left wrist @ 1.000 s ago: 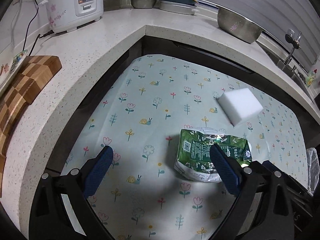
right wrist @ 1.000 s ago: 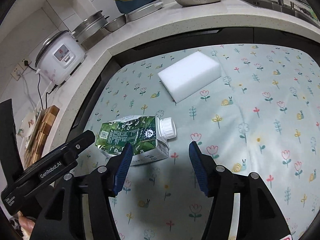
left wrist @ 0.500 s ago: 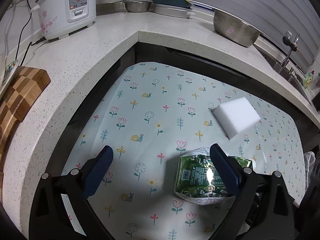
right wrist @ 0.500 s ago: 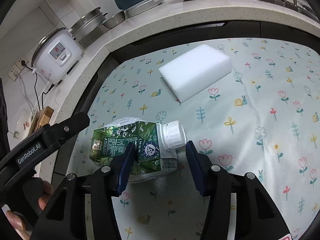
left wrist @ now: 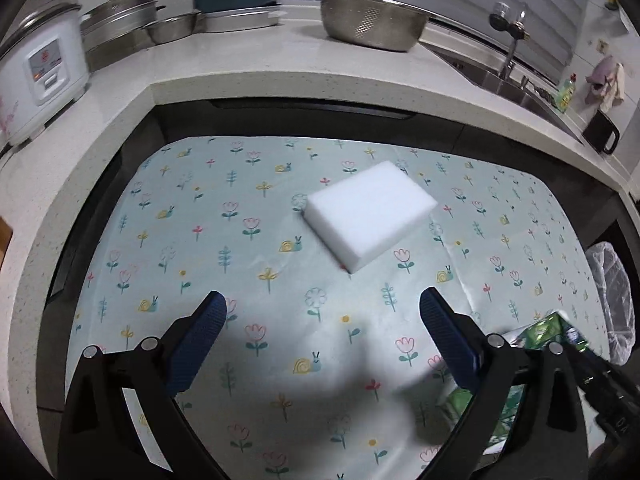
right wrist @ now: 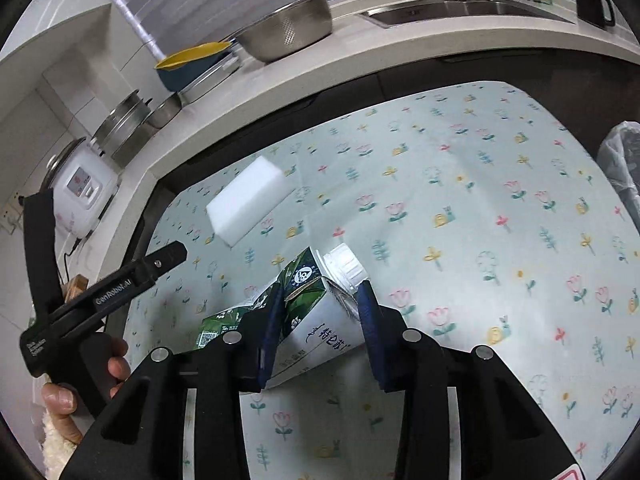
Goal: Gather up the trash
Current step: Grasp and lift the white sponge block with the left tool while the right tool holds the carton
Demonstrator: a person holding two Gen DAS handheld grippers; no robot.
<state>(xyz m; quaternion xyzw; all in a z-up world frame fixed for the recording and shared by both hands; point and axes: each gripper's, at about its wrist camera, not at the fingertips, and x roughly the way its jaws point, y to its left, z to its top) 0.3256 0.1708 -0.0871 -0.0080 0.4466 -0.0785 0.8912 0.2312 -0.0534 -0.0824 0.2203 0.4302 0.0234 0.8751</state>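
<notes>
A crushed green and white milk carton [right wrist: 312, 312] with a white screw cap sits tilted between the blue pads of my right gripper [right wrist: 320, 292]. The jaws are closing and the pads press on its sides. In the left wrist view a piece of the carton [left wrist: 548, 328] shows at the lower right, behind the right finger. My left gripper [left wrist: 322, 298] stands open above the flowered cloth [left wrist: 240, 240] with nothing between its fingers. A person's hand holds the left gripper's handle [right wrist: 120, 284] at the left of the right wrist view.
A white sponge block [left wrist: 370, 214] lies on the cloth ahead of the left gripper. A bin lined with a clear plastic bag [left wrist: 612, 300] stands off the cloth's right edge. The counter [left wrist: 240, 68] behind carries a rice cooker [left wrist: 36, 76], steel bowls and a sink.
The right gripper's jaws have narrowed onto the carton, which now tilts cap-up between the pads. The left gripper has swung right, away from the carton, to face the sponge.
</notes>
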